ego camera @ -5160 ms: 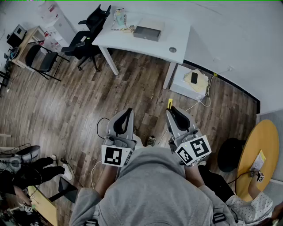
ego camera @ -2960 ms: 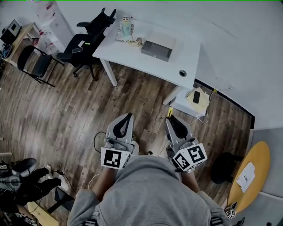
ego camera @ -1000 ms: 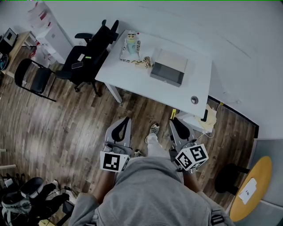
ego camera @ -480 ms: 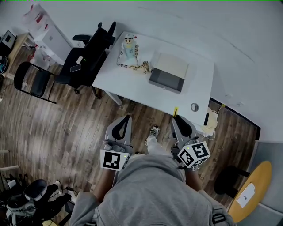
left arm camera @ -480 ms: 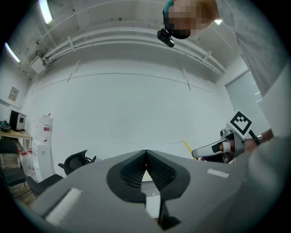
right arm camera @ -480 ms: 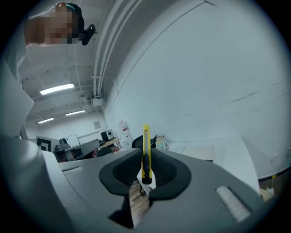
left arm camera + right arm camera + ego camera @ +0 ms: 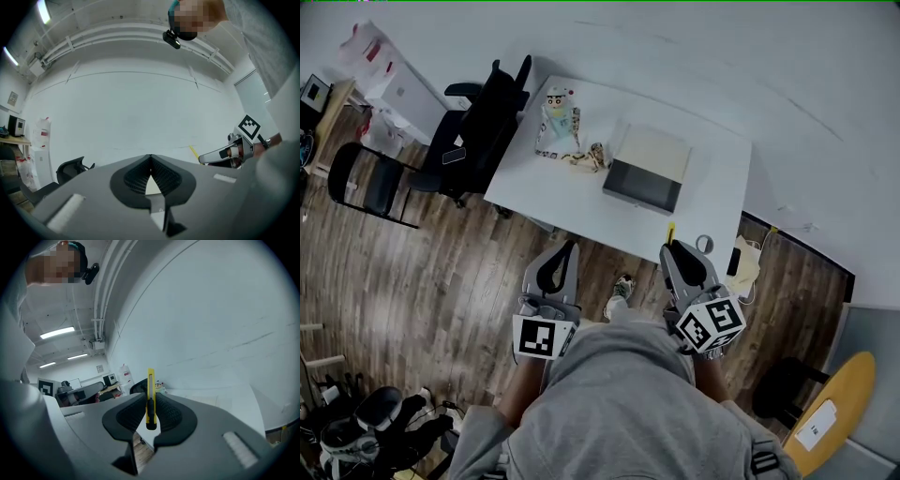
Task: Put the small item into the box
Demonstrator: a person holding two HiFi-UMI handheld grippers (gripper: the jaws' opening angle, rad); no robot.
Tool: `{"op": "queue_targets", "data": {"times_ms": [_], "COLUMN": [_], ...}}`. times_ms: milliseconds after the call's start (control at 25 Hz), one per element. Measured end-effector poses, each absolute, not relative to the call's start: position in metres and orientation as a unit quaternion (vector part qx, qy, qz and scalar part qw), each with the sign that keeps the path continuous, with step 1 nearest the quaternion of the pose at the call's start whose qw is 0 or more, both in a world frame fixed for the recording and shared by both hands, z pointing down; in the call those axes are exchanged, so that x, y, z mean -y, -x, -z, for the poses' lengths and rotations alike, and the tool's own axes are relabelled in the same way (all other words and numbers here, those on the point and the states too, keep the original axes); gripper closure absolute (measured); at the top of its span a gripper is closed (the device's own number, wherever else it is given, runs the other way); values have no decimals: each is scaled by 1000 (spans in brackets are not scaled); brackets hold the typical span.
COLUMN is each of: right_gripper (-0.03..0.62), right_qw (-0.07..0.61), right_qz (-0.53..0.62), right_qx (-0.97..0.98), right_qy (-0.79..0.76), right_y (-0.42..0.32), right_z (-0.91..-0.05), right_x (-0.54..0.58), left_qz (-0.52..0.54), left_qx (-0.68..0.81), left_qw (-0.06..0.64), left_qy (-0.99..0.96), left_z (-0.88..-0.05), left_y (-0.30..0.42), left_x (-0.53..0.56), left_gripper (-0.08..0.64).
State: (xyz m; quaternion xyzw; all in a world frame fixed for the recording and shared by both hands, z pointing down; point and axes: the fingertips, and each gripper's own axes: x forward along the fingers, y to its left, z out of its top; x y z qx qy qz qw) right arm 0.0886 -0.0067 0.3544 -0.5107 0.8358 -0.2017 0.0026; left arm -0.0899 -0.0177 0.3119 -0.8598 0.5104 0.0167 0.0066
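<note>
The fingers (image 7: 167, 414) of the right gripper (image 7: 150, 404) are clamped on a yellow utility knife (image 7: 150, 380), the small item of the task. The knife stands upright between the pads. Its black end sits low in the grip, and most of its length projects past the fingertips toward 12 o'clock. No view shows whether the blade is extended.

The fingers (image 7: 164, 177) of the left gripper (image 7: 150, 161) are pressed together with nothing between them.

In the head view, the box (image 7: 647, 171) lies on the white bench (image 7: 717, 183) at 12 o'clock from the right gripper, well apart from the knife tip. The box is open at the top. The right gripper hangs at the near edge of the bench, over the wooden floor (image 7: 422, 262).

A toy figure (image 7: 558, 117) stands at 10 o'clock from the box. A small ring (image 7: 704, 245) lies at the near corner of the bench. A black chair (image 7: 478, 117) stands at 9 o'clock from the bench.

Hazards:
- The grip takes only the lower end of the knife, so a jolt may pivot it or let it slip out.
- The projecting end may strike the box wall if the approach is too low.
- Opening the fingers short of the box drops the knife onto the bench or the floor.
</note>
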Motion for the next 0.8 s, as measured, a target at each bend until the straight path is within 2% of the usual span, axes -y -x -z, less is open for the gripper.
{"op": "queue_targets", "data": {"times_ms": [800], "right_gripper": [511], "right_qw": [5], "right_qz": [202], "right_qx": [-838], "right_qy": [507], "right_y": [-138], "right_z": [-356], "right_x": [69], "left_qz": [-3], "left_qx": [-489], "left_qw": [-4], "left_qy": [872], "left_z": [-320], "left_y": [22], "left_x": [82], "left_gripper": [557]}}
